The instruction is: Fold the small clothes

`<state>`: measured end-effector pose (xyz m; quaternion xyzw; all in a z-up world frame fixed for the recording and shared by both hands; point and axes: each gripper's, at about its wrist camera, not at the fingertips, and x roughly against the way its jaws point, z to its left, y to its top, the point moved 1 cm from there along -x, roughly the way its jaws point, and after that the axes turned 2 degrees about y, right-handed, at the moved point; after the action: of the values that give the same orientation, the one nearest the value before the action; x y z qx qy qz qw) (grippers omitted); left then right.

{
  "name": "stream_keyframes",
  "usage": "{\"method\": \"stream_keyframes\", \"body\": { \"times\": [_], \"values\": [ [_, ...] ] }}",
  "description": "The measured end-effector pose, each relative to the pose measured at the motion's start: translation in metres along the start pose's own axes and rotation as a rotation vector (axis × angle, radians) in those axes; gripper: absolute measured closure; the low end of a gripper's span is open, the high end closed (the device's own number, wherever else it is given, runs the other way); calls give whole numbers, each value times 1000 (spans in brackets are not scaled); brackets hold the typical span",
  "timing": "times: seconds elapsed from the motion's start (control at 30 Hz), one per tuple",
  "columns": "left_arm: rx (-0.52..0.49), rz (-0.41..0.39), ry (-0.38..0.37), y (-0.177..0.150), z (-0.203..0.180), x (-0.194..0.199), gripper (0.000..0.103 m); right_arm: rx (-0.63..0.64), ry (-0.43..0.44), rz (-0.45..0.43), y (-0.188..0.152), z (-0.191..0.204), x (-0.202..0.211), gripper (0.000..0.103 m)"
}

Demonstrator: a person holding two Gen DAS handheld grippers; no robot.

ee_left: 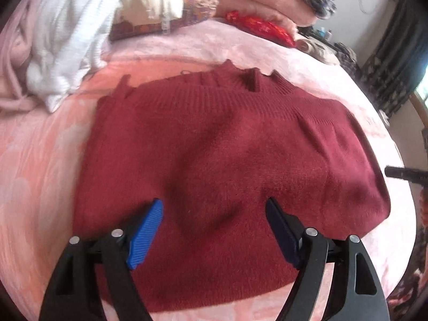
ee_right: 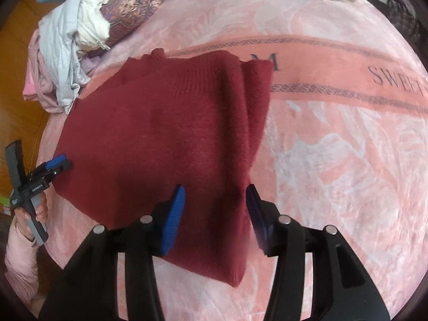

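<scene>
A dark red knit sweater (ee_left: 227, 155) lies folded flat on the pink blanket, ribbed hem at the far side; it also shows in the right wrist view (ee_right: 165, 144), with folded layers along its right edge. My left gripper (ee_left: 214, 208) is open and empty, its blue-padded fingers (ee_left: 147, 232) hovering over the sweater's near part. My right gripper (ee_right: 215, 195) is open and empty above the sweater's near right corner. The left gripper also shows in the right wrist view (ee_right: 57, 161) at the sweater's left edge, held by a hand.
A pile of white and pink clothes (ee_left: 61, 40) lies at the far left on the pink blanket (ee_right: 334, 160). A patterned pillow (ee_right: 128, 8) and a shiny red bag (ee_left: 256, 26) lie at the back. Wooden floor (ee_right: 18, 80) shows left of the bed.
</scene>
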<state>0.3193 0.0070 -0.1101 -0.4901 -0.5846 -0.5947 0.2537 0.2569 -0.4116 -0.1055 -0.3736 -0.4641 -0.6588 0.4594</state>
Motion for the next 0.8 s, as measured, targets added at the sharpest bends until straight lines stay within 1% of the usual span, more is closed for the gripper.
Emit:
{"method": "stream_keyframes", "body": {
  "times": [0.07,0.2,0.27,0.33,0.4,0.47,0.57,0.67,0.8],
  "values": [
    [29,4,8,-1,6,3,23,-14,-10,38,0,-4,-10,54],
    [31,8,24,-2,14,0,23,-46,-24,110,-5,-15,-30,55],
    [34,16,22,-2,15,-2,23,-68,3,129,-5,-19,-38,61],
    [31,23,18,-2,17,-5,23,-73,16,137,-6,-21,-42,63],
    [26,30,18,-3,18,-8,23,-72,25,139,-5,-22,-44,68],
    [20,36,17,-4,20,-12,23,-62,26,135,-6,-21,-47,78],
    [11,42,15,-5,22,-17,23,-36,12,128,-4,-14,-49,84],
    [11,36,21,-6,21,-18,23,-22,-10,132,-2,-10,-53,85],
    [-30,30,51,-9,15,-21,21,-20,-22,125,-2,-9,-58,85]
  ]
}}
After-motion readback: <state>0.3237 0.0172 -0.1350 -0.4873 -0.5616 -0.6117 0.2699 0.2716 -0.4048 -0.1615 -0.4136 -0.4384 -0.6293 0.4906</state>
